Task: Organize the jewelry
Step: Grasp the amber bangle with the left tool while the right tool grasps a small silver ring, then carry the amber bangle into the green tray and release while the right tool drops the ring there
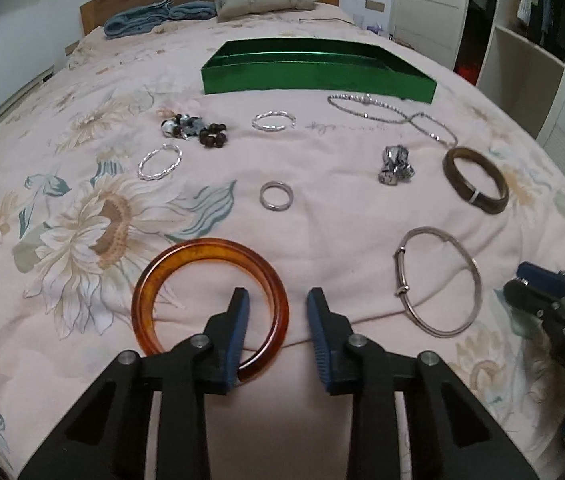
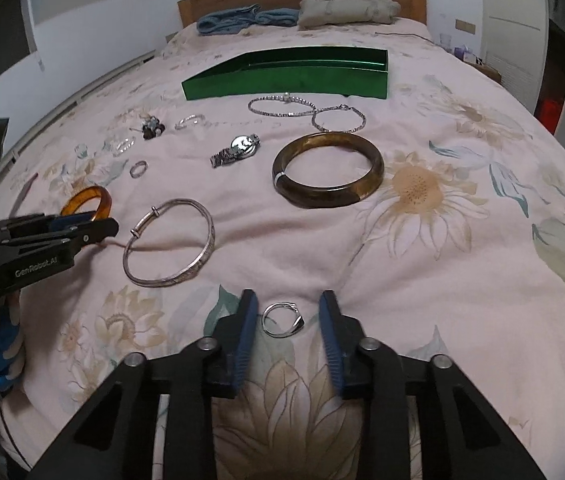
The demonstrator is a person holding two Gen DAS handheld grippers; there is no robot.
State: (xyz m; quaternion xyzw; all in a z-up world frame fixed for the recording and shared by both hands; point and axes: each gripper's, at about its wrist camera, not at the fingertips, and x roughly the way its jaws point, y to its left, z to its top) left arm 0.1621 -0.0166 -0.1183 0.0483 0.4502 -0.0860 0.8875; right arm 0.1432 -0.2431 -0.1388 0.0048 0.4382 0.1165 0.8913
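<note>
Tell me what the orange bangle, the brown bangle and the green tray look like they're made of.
Orange bangle: translucent glossy amber, likely resin or plastic. Brown bangle: polished mottled stone or horn, with a pale band. Green tray: shiny, reflective, possibly metal or foil-faced card.

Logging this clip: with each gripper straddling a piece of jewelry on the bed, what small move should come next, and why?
Probably close both. The right gripper has the small ring between its pads, untouched; the left gripper straddles the amber bangle's rim. Nothing is gripped, and the green tray looks empty.
</note>
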